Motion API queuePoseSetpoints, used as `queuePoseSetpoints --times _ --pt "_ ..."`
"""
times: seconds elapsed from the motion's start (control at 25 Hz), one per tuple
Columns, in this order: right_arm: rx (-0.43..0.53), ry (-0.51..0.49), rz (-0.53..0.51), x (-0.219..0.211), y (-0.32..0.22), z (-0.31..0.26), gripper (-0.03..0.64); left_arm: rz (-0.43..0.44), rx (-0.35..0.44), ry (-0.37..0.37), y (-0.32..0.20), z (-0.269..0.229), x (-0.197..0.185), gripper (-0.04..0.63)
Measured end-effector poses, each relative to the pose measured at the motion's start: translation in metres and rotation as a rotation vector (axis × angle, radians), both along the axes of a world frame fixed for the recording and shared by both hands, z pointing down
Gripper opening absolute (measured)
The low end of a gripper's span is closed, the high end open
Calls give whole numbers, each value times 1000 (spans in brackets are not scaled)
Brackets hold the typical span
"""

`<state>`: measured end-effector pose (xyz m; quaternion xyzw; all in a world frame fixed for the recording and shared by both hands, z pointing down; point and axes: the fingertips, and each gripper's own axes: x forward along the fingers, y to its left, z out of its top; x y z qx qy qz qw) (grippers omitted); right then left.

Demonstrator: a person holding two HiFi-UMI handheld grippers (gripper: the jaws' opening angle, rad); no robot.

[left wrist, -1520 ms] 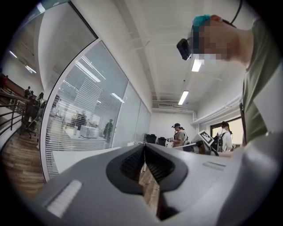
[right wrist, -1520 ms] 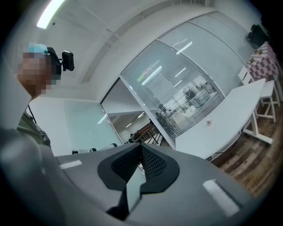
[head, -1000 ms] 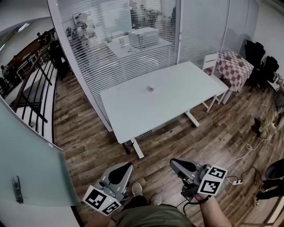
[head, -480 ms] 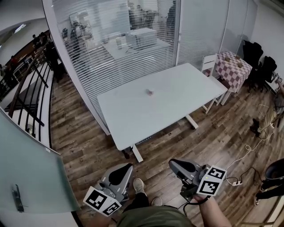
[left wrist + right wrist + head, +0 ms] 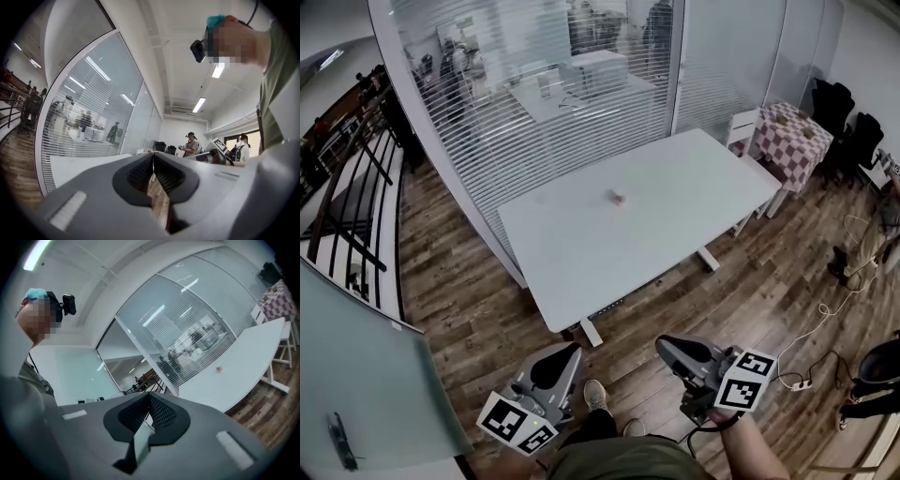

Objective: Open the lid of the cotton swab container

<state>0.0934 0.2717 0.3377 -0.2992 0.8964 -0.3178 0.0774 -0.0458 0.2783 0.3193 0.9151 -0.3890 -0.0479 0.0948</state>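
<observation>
You hold your left hand-held gripper (image 5: 565, 352) and right hand-held gripper (image 5: 667, 346) shut and empty, since the cotton swab container (image 5: 620, 197) sits well away on the worktop (image 5: 572, 248).

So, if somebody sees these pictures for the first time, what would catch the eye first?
First comes the big white table in the middle of the head view, with one small container near its centre. Next come the left gripper and the right gripper at the bottom, both shut and empty, well short of the table above the wooden floor. A glass wall with blinds runs behind the table.
</observation>
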Motion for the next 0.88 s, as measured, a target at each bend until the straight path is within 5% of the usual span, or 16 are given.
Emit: queuePoseSetpoints --times 0.88 --pt "-8 22 72 -53 -119 2 9 76 -27 11 -126 14 -47 9"
